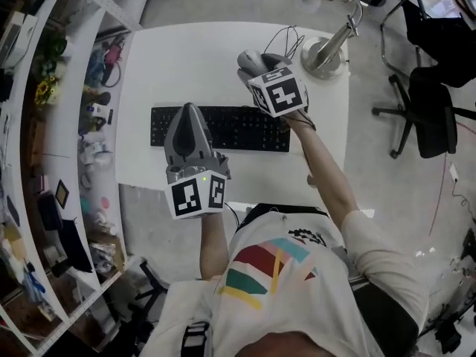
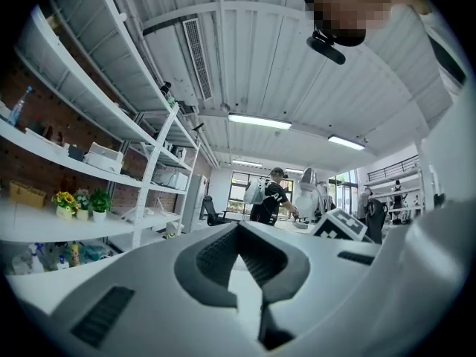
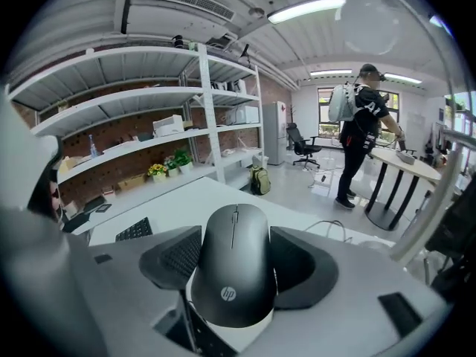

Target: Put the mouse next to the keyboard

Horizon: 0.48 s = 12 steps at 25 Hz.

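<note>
Gripping the black mouse, the right gripper (left gripper closed, empty) near the keyboard.

Head camera steeply down over desk, both tool cameras low, facing roomward, sharing shelving.

The mouse is black, the keyboard also black, the desk white. My white shirt has red, teal and yellow stripes.

Mouse: white "hp" logo on the black back, toward its 6 o'clock end.
Black shirt of a distant person: white letters, apparently "AI".
Keyboard key legends: too small to read.
</note>
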Each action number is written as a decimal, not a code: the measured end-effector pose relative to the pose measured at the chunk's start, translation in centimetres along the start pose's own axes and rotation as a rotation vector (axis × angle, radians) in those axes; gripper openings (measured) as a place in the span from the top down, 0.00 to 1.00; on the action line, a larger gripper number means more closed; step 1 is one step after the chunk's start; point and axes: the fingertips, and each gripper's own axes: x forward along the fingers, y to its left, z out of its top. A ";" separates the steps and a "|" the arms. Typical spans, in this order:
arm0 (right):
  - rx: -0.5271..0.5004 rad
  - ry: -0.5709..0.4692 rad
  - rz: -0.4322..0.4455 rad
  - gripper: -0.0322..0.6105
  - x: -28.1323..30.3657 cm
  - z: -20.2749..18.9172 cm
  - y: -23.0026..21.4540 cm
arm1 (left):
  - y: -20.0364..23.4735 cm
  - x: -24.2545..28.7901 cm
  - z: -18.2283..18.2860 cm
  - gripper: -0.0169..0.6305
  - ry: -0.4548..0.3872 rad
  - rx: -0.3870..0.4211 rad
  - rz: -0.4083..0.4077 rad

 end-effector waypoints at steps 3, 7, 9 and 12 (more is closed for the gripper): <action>0.042 -0.009 -0.068 0.49 -3.4 -1.5 -2.4 | -1.5 0.3 0.4 0.91 -0.003 0.012 -0.046; 0.108 -0.001 -0.141 0.49 -7.2 -4.4 -5.0 | -4.2 0.8 -0.1 0.91 0.020 0.022 -0.120; 0.144 0.007 -0.169 0.49 -8.5 -6.1 -6.1 | -5.5 1.1 -0.8 0.91 0.039 0.024 -0.153; 0.202 0.023 -0.209 0.49 -10.1 -8.9 -7.5 | -7.0 1.7 -2.0 0.91 0.063 0.026 -0.193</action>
